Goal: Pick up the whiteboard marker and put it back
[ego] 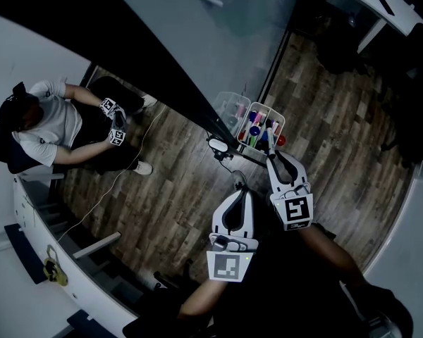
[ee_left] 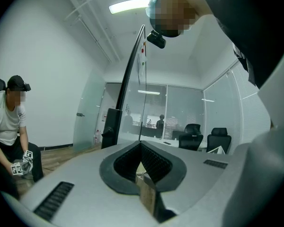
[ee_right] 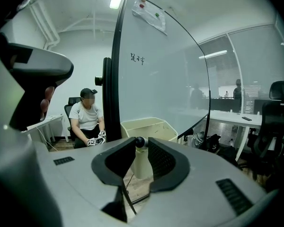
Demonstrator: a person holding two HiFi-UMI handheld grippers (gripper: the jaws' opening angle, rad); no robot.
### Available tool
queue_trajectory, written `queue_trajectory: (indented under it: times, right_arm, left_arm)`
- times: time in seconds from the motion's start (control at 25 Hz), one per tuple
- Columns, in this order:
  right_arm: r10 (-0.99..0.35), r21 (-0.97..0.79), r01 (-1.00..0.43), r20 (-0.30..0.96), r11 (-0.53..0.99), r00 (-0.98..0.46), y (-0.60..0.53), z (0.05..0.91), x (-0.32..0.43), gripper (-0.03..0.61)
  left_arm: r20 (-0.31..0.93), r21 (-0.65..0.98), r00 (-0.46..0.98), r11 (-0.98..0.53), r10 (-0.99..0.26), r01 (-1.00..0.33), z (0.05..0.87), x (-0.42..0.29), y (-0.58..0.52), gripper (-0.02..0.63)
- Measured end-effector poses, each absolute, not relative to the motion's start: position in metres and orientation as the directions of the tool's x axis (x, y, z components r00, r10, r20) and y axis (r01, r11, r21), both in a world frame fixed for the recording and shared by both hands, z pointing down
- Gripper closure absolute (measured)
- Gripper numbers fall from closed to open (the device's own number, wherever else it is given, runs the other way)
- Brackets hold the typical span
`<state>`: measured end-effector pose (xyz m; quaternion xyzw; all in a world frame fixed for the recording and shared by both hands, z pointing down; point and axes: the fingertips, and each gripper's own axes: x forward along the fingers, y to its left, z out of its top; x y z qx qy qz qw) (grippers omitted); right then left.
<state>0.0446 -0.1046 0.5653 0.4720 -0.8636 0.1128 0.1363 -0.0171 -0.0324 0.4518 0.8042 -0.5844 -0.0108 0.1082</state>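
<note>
While the whiteboard [ee_right: 161, 70] stood ahead and the marker basket [ego: 283, 124] sat just beside it, the right tool [ego: 268, 146] pinched the end of a whiteboard marker [ee_right: 140, 142] at the basket. The left tool [ee_left: 141, 145] hung pressed together and empty. Lifting and returning seemingly remained.

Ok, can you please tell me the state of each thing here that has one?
Left claw: shut, empty.
Right claw: closed on the marker.
Marker: gripped at its dark end.
Tray: holds coloured markers.
Whiteboard: upright, a few marks written on it.
</note>
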Motion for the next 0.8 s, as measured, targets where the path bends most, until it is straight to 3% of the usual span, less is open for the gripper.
queue_trajectory:
  times: [0.8]
  right_arm:
    - [-0.768,-0.085,-0.817,0.296,0.570,-0.567,-0.101,0.545,0.055,0.499]
  left_arm:
    - [0.105,0.192,0.291,-0.267,-0.951,-0.944,0.449,-0.012,-0.033,0.612]
